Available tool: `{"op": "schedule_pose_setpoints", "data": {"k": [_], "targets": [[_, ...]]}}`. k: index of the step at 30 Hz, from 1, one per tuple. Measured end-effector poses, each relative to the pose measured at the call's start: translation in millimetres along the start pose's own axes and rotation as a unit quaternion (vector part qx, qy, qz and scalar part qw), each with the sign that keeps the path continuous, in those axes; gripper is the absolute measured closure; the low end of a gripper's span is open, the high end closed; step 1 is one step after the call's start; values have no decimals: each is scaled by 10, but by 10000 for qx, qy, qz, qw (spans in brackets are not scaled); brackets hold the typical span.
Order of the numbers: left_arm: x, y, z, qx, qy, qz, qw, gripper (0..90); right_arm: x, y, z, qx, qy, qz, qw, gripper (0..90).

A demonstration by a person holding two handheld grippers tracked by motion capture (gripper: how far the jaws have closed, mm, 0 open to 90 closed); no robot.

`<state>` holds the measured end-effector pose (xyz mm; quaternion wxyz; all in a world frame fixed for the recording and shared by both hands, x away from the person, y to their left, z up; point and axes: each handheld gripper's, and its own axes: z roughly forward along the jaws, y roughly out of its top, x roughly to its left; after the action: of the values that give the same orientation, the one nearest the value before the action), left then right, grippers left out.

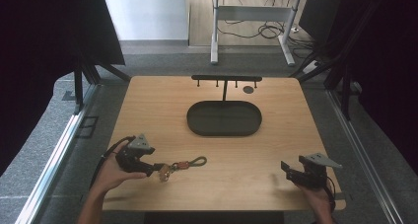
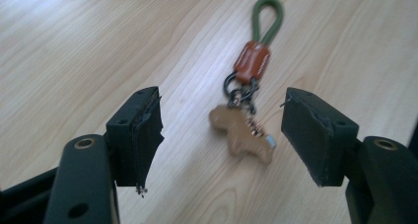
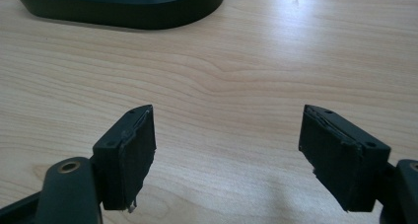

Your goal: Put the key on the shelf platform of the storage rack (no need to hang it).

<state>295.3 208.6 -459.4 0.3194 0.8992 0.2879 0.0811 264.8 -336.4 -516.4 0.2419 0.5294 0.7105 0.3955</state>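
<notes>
Lying flat on the wooden table (image 1: 276, 150), the keychain (image 2: 248, 93) is the thing in hand. It sits near the front left part of the table, well apart from the dark oval tray (image 1: 224, 118) and from the black hook rack (image 1: 226, 78) that stands behind the tray. The keychain has a green cord loop (image 2: 267, 17) at the far end, then a red-brown leather sleeve (image 2: 252, 61), then dark metal rings, and at the near end a tan charm (image 2: 240, 132) with a small metal piece beside it.

The left gripper (image 2: 222, 135) is just at the charm end. Its jaws are spread wide, one on each side of the charm, and they do not touch it. In the high view the same gripper (image 1: 156, 168) meets the keychain (image 1: 183, 164) at its left end. So I judge the step is the approach for a grasp, and the grasp itself is not yet made.

The next move, as I think, calls for lowering the jaws a little, until they stand beside the charm or the rings, and then closing them firmly. The parts are small and loose, so a grip on the charm alone may let the rest swing.

The right gripper (image 1: 287, 170) rests near the front right edge of the table, its jaws also spread wide with nothing between them; in its own view the tray (image 3: 123, 7) lies far ahead.
</notes>
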Motion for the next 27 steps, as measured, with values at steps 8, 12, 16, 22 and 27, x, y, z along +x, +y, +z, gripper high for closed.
{"op": "schedule_pose_setpoints", "data": {"k": [8,12,16,22,27], "targets": [[15,210,-31,135,-164,209,9996,327,7,-26,-1,40,-49,-37,10000,228],[14,362,36,327,-258,268,9988,329,18,-27,17,94,-30,-87,9999,230],[1,428,79,424,-300,348,9980,337,21,-30,30,106,-22,-97,9999,232],[-52,528,223,752,-448,711,9936,366,32,-26,57,156,-3,-107,9998,233],[-62,586,387,1010,-536,885,9895,403,38,-30,72,193,17,-149,9997,233]]}}
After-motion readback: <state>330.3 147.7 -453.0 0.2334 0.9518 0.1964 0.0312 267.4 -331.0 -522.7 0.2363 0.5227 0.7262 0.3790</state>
